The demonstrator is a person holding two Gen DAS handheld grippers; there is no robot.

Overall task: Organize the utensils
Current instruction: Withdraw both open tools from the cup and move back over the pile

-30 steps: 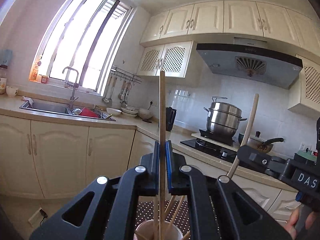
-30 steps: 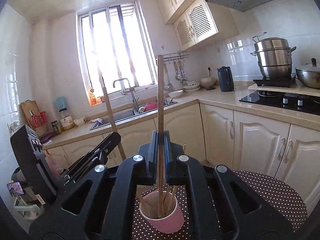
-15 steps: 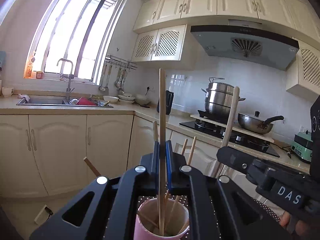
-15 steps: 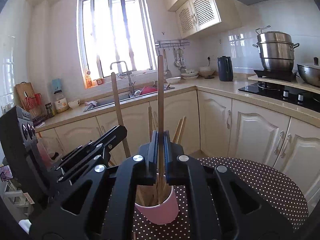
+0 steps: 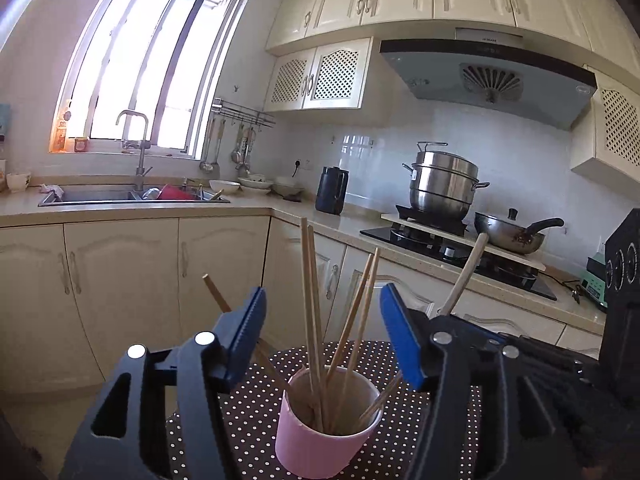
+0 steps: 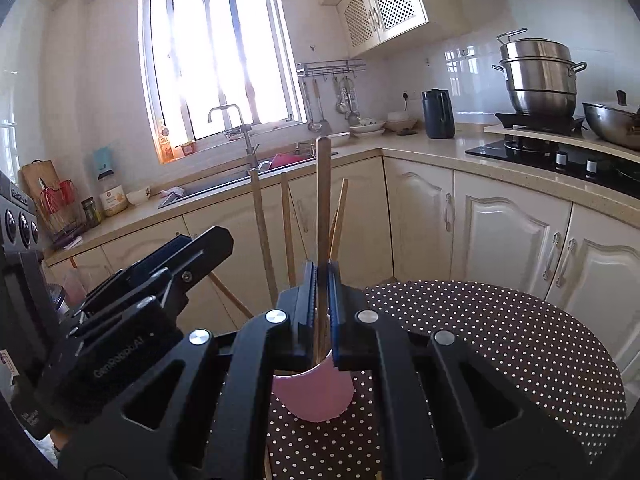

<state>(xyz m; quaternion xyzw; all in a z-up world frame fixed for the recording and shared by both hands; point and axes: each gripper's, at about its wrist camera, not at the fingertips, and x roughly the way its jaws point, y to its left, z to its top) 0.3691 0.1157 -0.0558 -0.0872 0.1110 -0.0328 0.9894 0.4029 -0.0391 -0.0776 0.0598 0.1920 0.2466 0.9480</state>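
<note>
A pink cup [image 5: 326, 444] stands on a round brown polka-dot table [image 5: 256, 408] and holds several wooden chopsticks [image 5: 310, 312]. My left gripper [image 5: 322, 328] is open, its blue pads on either side of the chopsticks above the cup, holding nothing. My right gripper [image 6: 322, 300] is shut on a wooden chopstick [image 6: 322, 200] that stands upright with its lower end in the pink cup [image 6: 316, 394]. The right gripper shows at the right of the left wrist view with its chopstick [image 5: 464, 276]. The left gripper shows at the left of the right wrist view.
Cream cabinets and a counter run behind the table [image 6: 500, 332]. On the counter are a sink [image 5: 132, 194], a black kettle [image 5: 331, 196], a steel steamer pot [image 5: 442, 186] and a wok [image 5: 512, 234] on the stove.
My left gripper opened and let its chopstick go into the cup. Both grippers moved down toward the cup. The right gripper stays shut on its chopstick.
</note>
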